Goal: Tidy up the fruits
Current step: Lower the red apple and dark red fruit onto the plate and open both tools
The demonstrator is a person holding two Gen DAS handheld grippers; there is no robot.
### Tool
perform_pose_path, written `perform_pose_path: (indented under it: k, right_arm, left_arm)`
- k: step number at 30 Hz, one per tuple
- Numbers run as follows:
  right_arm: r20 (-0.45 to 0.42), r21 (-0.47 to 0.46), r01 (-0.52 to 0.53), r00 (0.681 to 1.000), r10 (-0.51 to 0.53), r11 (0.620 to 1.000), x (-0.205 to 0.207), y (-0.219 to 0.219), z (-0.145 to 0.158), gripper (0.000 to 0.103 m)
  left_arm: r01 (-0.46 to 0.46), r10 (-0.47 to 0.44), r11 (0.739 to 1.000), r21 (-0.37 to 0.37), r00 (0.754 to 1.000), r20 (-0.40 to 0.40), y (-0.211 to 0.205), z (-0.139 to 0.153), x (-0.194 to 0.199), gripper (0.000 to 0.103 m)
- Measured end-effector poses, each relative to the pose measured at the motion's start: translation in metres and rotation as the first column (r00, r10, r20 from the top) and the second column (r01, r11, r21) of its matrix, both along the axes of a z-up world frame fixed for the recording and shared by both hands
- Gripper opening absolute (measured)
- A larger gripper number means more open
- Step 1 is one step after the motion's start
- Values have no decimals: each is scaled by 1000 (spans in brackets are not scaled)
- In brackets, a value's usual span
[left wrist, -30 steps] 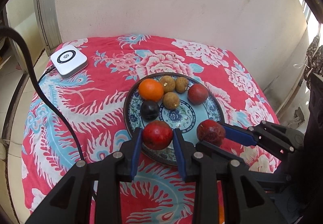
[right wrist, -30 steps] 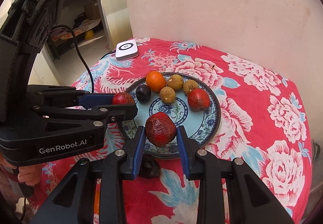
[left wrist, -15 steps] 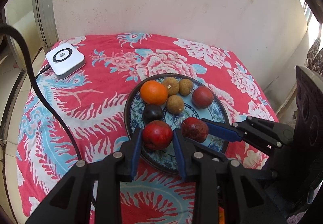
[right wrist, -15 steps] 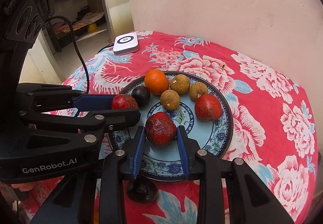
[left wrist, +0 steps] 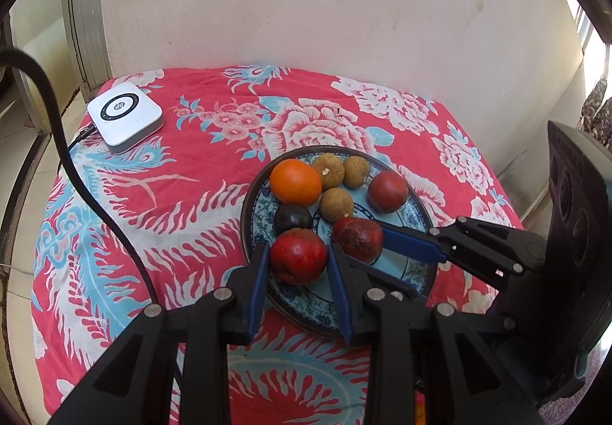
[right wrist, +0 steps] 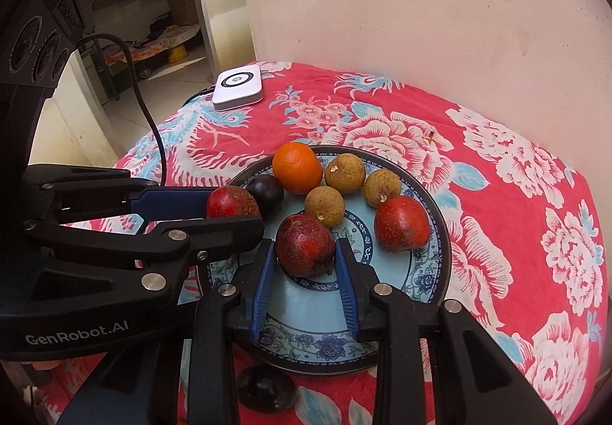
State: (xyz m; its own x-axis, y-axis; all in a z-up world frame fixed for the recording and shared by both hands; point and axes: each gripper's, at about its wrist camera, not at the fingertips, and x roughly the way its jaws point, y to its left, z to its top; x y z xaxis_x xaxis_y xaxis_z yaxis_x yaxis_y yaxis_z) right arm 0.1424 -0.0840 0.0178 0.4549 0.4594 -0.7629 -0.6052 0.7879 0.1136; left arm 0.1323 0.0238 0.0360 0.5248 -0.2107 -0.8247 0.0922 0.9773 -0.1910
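Note:
A blue patterned plate (left wrist: 419, 285) lies on the red floral cloth. On it are an orange (left wrist: 295, 182), three brown longans (left wrist: 336, 204), a dark plum (left wrist: 292, 217) and a red fruit (left wrist: 387, 191). My left gripper (left wrist: 298, 253) is shut on a smooth red fruit (left wrist: 298, 259) over the plate's near left rim. From the right, my right gripper (left wrist: 359, 239) reaches in, shut on a wrinkled dark red fruit (left wrist: 357, 237). In the right wrist view the right gripper (right wrist: 305, 247) clamps that wrinkled fruit (right wrist: 305, 243) above the plate (right wrist: 440, 272), with the left gripper (right wrist: 233, 207) beside it.
A white square device (left wrist: 125, 117) with a black cable (left wrist: 76, 176) sits at the table's far left corner. A dark fruit (right wrist: 266, 388) lies on the cloth just in front of the plate. A plaster wall stands close behind the table.
The right gripper has carried the wrinkled fruit leftward over the plate, ending close beside the left gripper's fruit. The left gripper has barely moved.

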Motion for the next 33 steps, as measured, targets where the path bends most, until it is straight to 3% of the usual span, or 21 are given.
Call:
perform_pose_path:
  k: [9,33]
  right_arm:
    - [-9,-1,4,1000,-4,1000,-3,-3,-1,37]
    - [-6,19,65,998,-64,998,-35,-39,11,37]
  left_arm:
    - [3,-3,1000,4,1000,-7,-2,0,-1,32]
    - [4,-4,1000,-6,1000,2,-7,14,-21,33]
